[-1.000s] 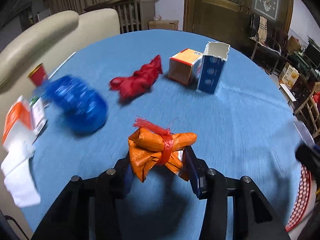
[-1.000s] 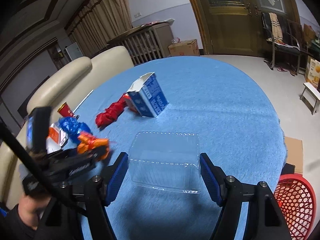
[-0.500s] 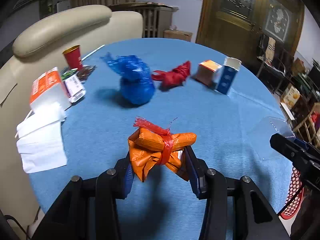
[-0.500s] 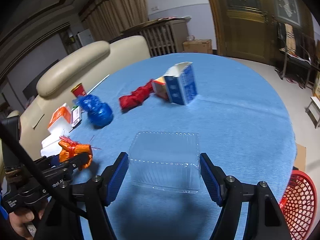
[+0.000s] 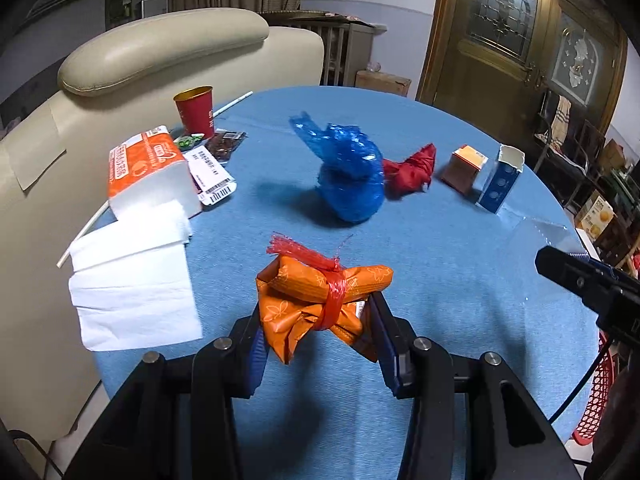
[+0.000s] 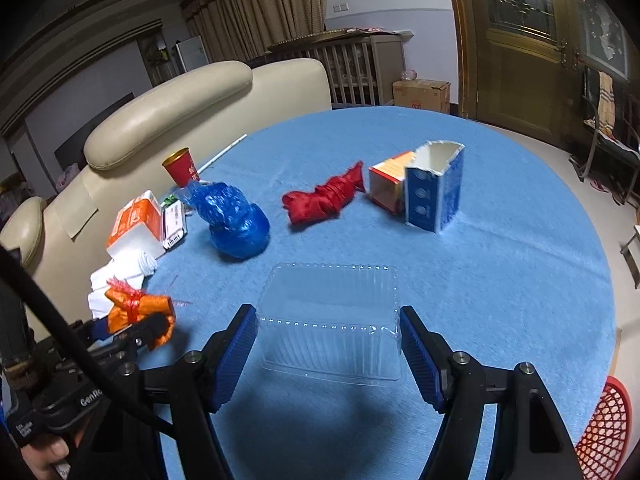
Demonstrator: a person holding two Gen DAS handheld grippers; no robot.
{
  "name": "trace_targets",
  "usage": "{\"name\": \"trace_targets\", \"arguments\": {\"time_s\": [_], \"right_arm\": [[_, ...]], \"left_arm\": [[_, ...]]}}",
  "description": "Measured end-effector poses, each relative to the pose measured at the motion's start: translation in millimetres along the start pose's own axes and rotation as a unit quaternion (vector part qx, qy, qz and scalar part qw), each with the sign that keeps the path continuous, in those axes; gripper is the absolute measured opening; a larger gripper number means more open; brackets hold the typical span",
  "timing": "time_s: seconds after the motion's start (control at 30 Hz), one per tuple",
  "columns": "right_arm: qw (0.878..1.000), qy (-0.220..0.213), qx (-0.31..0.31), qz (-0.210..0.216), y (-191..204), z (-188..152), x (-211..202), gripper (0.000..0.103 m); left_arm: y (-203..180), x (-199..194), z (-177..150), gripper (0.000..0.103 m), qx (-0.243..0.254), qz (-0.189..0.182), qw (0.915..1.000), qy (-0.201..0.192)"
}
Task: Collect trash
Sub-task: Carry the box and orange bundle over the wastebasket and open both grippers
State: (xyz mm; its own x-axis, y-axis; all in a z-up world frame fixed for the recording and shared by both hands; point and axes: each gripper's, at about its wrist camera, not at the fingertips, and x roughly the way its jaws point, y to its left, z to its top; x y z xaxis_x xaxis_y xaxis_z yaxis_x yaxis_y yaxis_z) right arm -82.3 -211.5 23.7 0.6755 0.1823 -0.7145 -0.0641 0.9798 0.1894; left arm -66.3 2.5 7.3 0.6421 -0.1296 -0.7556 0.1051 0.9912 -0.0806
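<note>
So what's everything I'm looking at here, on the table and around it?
orange bundle: 1, orange with red tie, in left claw
clear plastic box: 1, transparent, in right claw
blue bag: 1, blue, mid-table
red bag: 1, red, right of blue bag
cartons: 2, blue-white and orange, touching, far right
red cup: 1, table's far left edge
tissue pack: 1, orange-white, left edge
loose tissues: white, left edge
red basket: 1, floor, right
sofa: cream, behind table
table: blue cloth
left claw: closed on bundle
right claw: closed on box

both tongs [image 5: 318, 344] pulled back from table [image 5: 440, 280].
</note>
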Motion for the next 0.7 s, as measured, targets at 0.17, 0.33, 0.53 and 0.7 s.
{"name": "trace_targets", "arguments": {"time_s": [0.17,0.33,0.53,0.7], "right_arm": [[1.0,0.004,0.012,0.002,7.8,5.2,6.1,0.074],[1.0,-0.002,0.018,0.004,13.8,9.7,4.0,0.074],[0.999,-0.013,0.037,0.007,6.7,5.6,-9.9,0.074],[0.998,-0.027,0.055,-0.002,-14.6,-11.0,-33.2,0.074]], "left_arm": [[8.7,-0.4,5.0,0.048,0.011,0.004,0.9999,0.001],[9.4,-4.6,10.8,0.048,0.019,0.006,0.9998,0.001],[-7.9,-14.0,11.9,0.048,0.046,0.005,0.9989,0.0],[-40.5,-23.1,4.5,0.048,0.065,-0.012,0.9978,-0.006]]}}
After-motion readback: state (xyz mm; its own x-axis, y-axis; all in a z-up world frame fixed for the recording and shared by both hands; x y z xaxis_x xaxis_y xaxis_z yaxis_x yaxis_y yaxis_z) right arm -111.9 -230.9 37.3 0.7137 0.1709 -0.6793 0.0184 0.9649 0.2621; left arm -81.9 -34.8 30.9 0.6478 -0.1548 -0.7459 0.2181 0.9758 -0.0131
